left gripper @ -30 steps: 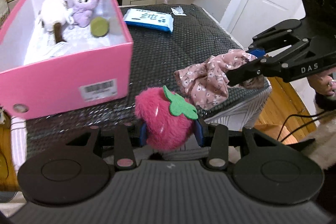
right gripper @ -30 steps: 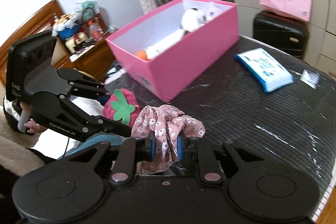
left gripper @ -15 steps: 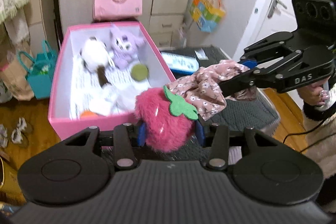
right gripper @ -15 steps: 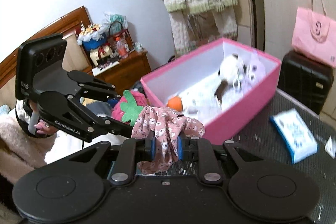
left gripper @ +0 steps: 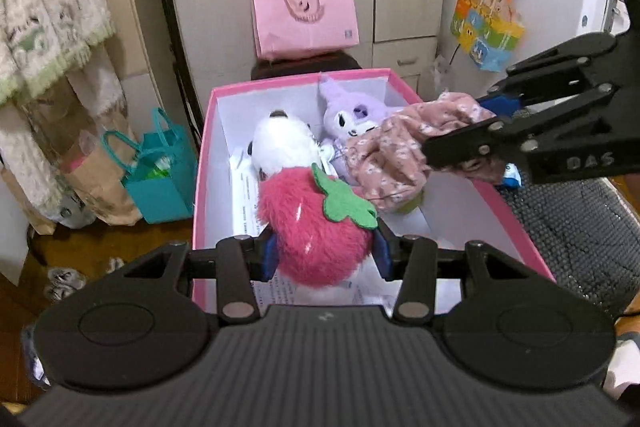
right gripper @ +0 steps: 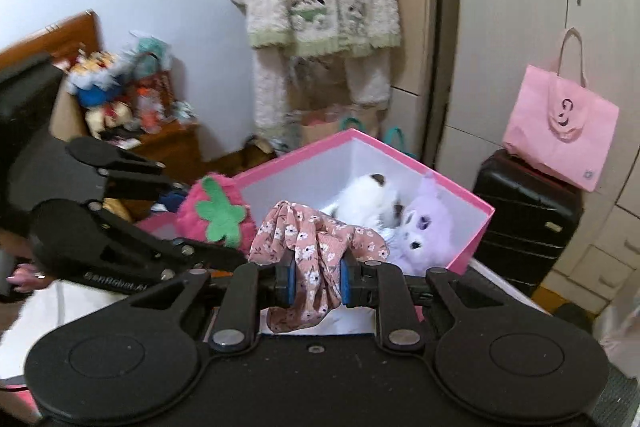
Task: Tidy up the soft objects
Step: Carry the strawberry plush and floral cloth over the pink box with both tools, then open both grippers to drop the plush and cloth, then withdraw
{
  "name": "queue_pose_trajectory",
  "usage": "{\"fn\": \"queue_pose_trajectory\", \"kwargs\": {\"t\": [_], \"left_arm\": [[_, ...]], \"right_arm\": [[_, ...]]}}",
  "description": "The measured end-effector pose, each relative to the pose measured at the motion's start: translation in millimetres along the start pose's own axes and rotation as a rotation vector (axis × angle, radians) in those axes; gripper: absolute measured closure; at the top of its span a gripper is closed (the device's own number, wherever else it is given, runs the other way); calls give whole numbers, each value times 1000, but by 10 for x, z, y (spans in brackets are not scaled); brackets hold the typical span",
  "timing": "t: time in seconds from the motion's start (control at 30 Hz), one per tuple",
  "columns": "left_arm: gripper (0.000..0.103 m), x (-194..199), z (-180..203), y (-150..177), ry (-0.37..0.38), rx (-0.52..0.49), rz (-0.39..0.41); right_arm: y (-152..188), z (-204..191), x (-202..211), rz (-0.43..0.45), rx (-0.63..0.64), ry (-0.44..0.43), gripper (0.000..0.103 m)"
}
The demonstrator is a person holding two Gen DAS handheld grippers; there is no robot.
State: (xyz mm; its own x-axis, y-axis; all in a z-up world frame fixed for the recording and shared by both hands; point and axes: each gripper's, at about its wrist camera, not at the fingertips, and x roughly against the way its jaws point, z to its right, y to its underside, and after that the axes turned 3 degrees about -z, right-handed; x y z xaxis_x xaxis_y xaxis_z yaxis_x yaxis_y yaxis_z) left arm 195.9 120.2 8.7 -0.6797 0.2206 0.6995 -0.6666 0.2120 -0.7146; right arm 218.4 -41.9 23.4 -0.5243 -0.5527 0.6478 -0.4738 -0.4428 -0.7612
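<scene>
We hold the fuzzy strawberry toy tight in our left hand-held gripper, low in the frame over the pink box; our right hand-held gripper pinches the flowered cloth, ready to drop in

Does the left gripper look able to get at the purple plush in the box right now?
Probably not. The left gripper is shut on the strawberry plush, and the floral cloth in the right gripper hangs partly across the purple plush, with the white plush crowded beside it in the pink box.
</scene>
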Motion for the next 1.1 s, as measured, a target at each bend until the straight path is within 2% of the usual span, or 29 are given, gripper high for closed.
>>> {"fn": "queue_pose_trajectory", "kwargs": {"t": [0.07,0.2,0.3,0.4,0.43,0.47,0.57,0.67,0.8,1.1], "left_arm": [[58,-106,-79,-42,28,20,-23],[58,-281,-123,-62,19,11,-64],[55,-368,-155,-67,14,30,-77],[44,-329,-81,-59,-43,-38,-22],[39,-307,-52,-53,-59,-56,-4],[38,-283,-41,-59,-61,-63,5],[33,-181,-20,-65,-52,-57,20],[32,-34,23,-37,-55,-74,28],[19,208,66,36,-34,-76,27],[9,781,348,208,81,-113,17]], "right_arm": [[-24,56,-121,-15,-19,-4,79],[-23,79,-282,-30,-10,39,79],[-15,48,-383,-55,2,43,73],[-6,50,-495,-79,0,51,68],[-4,72,-519,-89,-14,39,64],[-6,105,-530,-91,-38,29,58],[-11,171,-491,-80,-89,23,53],[12,152,-295,-53,-93,6,50],[88,87,81,8,-81,-3,45],[395,22,987,84,-87,-62,39]]}}
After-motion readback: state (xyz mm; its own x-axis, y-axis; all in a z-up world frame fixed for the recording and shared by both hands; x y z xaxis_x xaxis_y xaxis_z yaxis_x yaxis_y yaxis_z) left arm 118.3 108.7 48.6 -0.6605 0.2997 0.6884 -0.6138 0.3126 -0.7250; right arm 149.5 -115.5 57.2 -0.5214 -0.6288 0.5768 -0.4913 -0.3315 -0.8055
